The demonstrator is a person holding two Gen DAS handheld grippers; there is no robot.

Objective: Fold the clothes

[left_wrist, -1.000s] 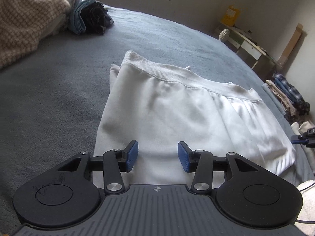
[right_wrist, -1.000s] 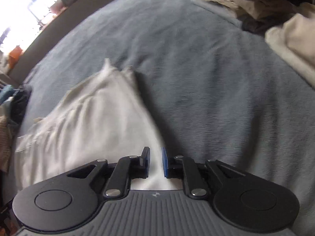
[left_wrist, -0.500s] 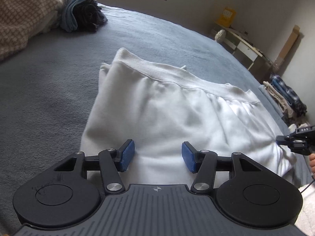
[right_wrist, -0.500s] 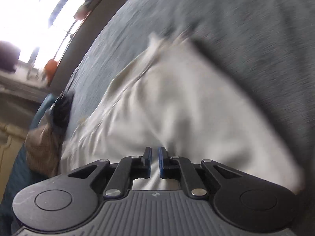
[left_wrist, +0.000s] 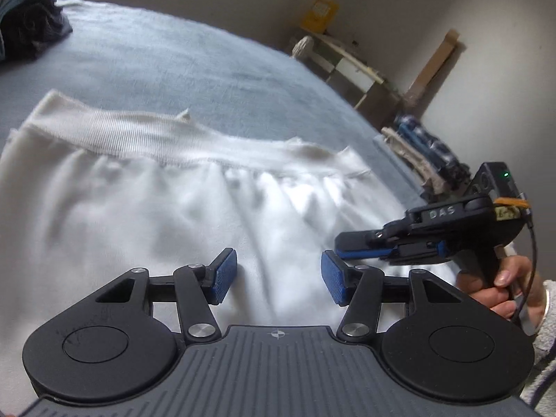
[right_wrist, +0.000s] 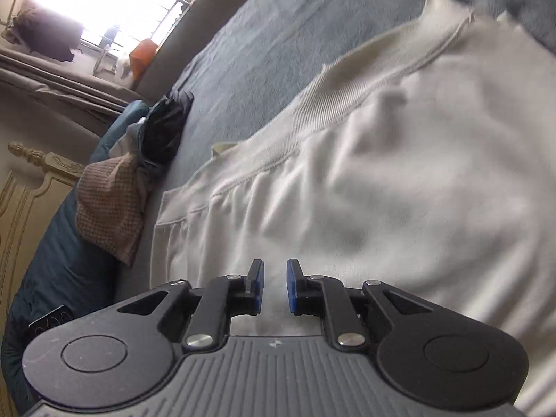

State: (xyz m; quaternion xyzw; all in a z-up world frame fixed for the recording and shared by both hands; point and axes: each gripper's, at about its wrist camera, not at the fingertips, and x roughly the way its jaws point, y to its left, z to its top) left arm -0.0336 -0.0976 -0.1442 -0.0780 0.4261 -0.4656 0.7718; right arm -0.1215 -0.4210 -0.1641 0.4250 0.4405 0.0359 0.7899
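A white garment [left_wrist: 139,215] with a ribbed waistband [left_wrist: 139,135] lies flat on the grey-blue bed cover [left_wrist: 180,69]. It also fills the right wrist view [right_wrist: 399,180]. My left gripper [left_wrist: 279,279] is open and empty, low over the garment's near part. My right gripper [right_wrist: 275,286] is held over the garment with its jaws a narrow gap apart and nothing between them. It shows from the side in the left wrist view [left_wrist: 351,243], just right of my left gripper, held by a hand [left_wrist: 504,288].
A pile of dark clothes [left_wrist: 27,27] lies at the far left of the bed. A tan knit item [right_wrist: 111,205] and dark clothes [right_wrist: 166,128] lie by the headboard [right_wrist: 31,187]. Folded clothes [left_wrist: 427,156] and a low shelf [left_wrist: 351,69] stand beyond the bed's right edge.
My right gripper swung from the garment's right corner in over the garment, beside my left gripper, and its jaws opened slightly. My left gripper moved forward and lower over the garment.
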